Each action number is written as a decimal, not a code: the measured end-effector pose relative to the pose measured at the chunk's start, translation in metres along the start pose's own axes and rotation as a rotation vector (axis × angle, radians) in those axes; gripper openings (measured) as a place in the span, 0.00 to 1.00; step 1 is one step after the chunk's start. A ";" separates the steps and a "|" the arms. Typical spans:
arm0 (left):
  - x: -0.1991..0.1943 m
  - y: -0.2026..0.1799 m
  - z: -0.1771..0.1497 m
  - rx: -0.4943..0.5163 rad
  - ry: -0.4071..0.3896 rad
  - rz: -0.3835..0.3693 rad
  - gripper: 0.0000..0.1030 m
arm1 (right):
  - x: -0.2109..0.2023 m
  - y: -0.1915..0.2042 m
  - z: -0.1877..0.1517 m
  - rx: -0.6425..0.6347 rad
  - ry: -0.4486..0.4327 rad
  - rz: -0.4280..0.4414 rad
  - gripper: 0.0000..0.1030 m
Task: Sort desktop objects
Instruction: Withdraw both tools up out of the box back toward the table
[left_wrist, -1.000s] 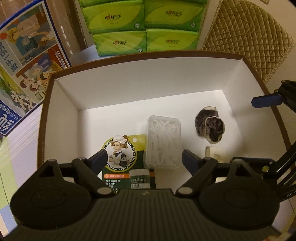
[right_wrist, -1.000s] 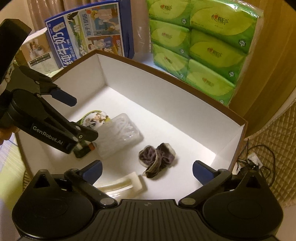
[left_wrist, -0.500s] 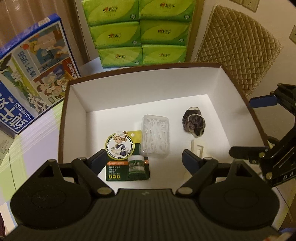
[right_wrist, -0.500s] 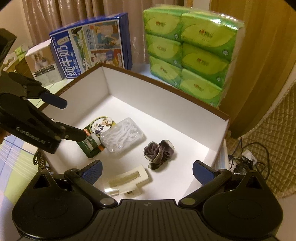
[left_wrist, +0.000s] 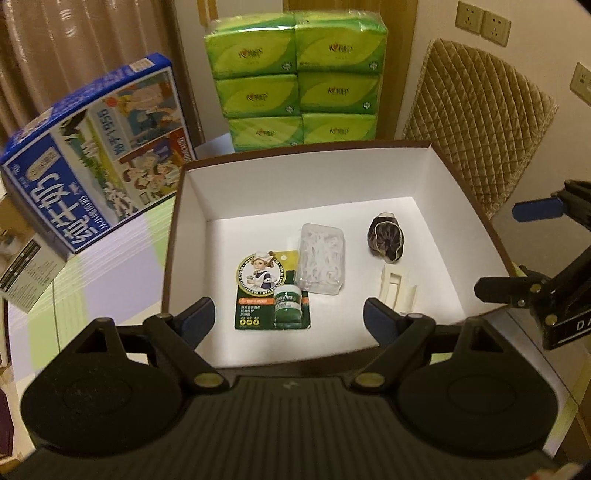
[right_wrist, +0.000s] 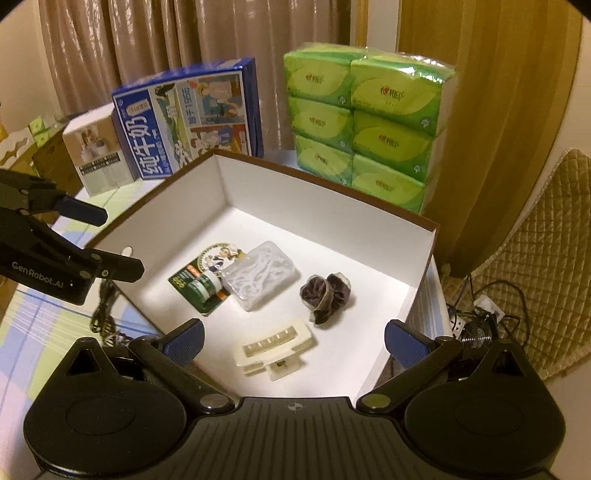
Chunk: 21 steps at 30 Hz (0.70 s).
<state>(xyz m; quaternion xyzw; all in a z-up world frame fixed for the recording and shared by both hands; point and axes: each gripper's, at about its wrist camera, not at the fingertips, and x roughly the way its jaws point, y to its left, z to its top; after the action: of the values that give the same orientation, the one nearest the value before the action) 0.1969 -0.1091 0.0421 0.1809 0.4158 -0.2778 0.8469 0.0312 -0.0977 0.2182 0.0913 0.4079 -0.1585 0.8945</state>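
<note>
- Left wrist view looks down into a white-lined box (left_wrist: 369, 173) with a brown rim, standing on the table (left_wrist: 110, 258) (pale cloth with green and lilac checks).
- The left gripper (left_wrist: 290, 315) hangs over the near edge of the box, its blue-padded fingers (left_wrist: 197, 317) spread wide and holding nothing.
- The right gripper (right_wrist: 293, 341) hovers over the box's near corner in its own view, fingers (right_wrist: 400, 341) likewise wide apart and empty.
- Four things lie on the box floor. A green blister card (left_wrist: 271, 286) with a girl's portrait and a small green jar on it lies nearest the left gripper.
- Just beside the card, touching or almost touching its right edge, lies a clear plastic case of white floss picks (left_wrist: 322, 258).
- A dark purple scrunchie (left_wrist: 386, 240) with a pale edge lies to the right of the case, apart from it.
- A cream hair clip (right_wrist: 275, 349) lies nearest the right gripper, close to the scrunchie but not touching it.
- Behind the box stands a stack of green tissue packs (left_wrist: 297, 77), and to its left a blue milk carton box (left_wrist: 99, 147) leans at a tilt.
- A quilted tan cushion (left_wrist: 480, 125) shows at the right, against the wall.
</note>
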 end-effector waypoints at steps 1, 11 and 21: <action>-0.005 0.000 -0.003 -0.004 -0.003 0.007 0.82 | -0.004 0.002 -0.002 0.005 -0.006 0.004 0.98; -0.039 -0.002 -0.034 -0.028 -0.042 0.036 0.82 | -0.034 0.019 -0.018 0.028 -0.049 0.024 0.98; -0.064 -0.002 -0.071 -0.079 -0.045 0.034 0.82 | -0.053 0.028 -0.041 0.071 -0.068 0.028 0.98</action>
<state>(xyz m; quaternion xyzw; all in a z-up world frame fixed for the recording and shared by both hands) 0.1209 -0.0521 0.0516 0.1480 0.4041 -0.2506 0.8672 -0.0203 -0.0482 0.2327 0.1234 0.3702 -0.1636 0.9061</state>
